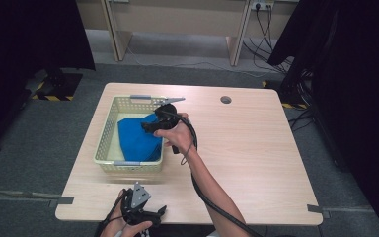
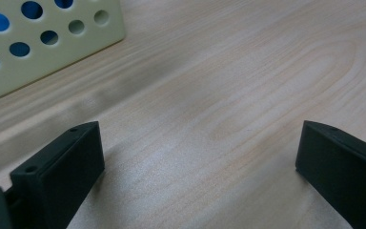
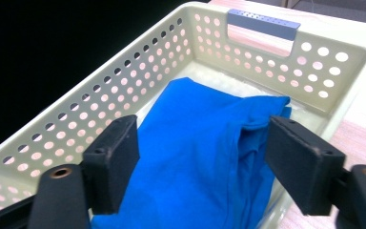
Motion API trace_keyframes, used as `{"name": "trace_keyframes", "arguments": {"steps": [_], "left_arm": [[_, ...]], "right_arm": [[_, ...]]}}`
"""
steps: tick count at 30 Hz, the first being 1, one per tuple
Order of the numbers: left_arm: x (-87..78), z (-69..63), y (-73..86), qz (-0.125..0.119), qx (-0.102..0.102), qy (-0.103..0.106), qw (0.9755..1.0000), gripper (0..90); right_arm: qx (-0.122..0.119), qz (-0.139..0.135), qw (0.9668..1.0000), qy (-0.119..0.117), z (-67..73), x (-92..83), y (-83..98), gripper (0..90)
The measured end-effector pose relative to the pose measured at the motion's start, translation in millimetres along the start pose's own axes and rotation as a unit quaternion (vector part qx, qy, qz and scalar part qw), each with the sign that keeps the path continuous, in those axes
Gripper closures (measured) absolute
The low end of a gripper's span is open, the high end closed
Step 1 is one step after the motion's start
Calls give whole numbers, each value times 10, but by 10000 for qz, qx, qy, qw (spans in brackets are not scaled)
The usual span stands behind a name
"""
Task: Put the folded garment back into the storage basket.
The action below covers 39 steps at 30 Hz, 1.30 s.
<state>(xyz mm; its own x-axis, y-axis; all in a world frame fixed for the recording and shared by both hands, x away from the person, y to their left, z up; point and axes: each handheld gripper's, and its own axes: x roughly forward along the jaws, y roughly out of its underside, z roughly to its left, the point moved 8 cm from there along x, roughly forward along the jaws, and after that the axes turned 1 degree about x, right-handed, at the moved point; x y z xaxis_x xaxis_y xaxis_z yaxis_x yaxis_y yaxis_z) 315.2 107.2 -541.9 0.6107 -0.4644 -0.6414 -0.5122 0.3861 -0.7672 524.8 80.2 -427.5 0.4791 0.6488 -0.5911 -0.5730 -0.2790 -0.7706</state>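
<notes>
A cream perforated basket (image 1: 106,132) stands on the left half of the wooden table (image 1: 246,148), with a crumpled blue cloth (image 1: 134,140) lying inside it. My right gripper (image 1: 148,127) hovers over the basket's right side, just above the cloth. In the right gripper view its jaws (image 3: 202,157) stand open above the cloth (image 3: 195,119), touching nothing, with the basket's wall (image 3: 124,62) beyond. My left gripper (image 1: 158,212) rests at the table's near edge. Its jaws (image 2: 198,157) are open over bare wood, with the basket's wall (image 2: 52,52) at the upper left.
The basket has grey handles (image 3: 262,24) at both ends. A round cable hole (image 1: 225,99) sits near the table's far edge. The right gripper's black cable (image 1: 202,192) trails along the forearm. Dark curtains (image 1: 355,98) flank the table, and a desk (image 1: 177,19) stands behind.
</notes>
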Motion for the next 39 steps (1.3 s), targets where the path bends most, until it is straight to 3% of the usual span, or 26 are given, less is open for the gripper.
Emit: {"name": "trace_keyframes", "arguments": {"steps": [13, 39], "left_arm": [[0, 0, 0, -6, -2, -3, 10000, 13], [1, 0, 0, -3, -7, -9, 10000, 12]], "right_arm": [[-29, -120, 9999, -62, -82, -226, 54, 171], [-118, -348, 9992, -141, -280, -648, 249, 151]]}}
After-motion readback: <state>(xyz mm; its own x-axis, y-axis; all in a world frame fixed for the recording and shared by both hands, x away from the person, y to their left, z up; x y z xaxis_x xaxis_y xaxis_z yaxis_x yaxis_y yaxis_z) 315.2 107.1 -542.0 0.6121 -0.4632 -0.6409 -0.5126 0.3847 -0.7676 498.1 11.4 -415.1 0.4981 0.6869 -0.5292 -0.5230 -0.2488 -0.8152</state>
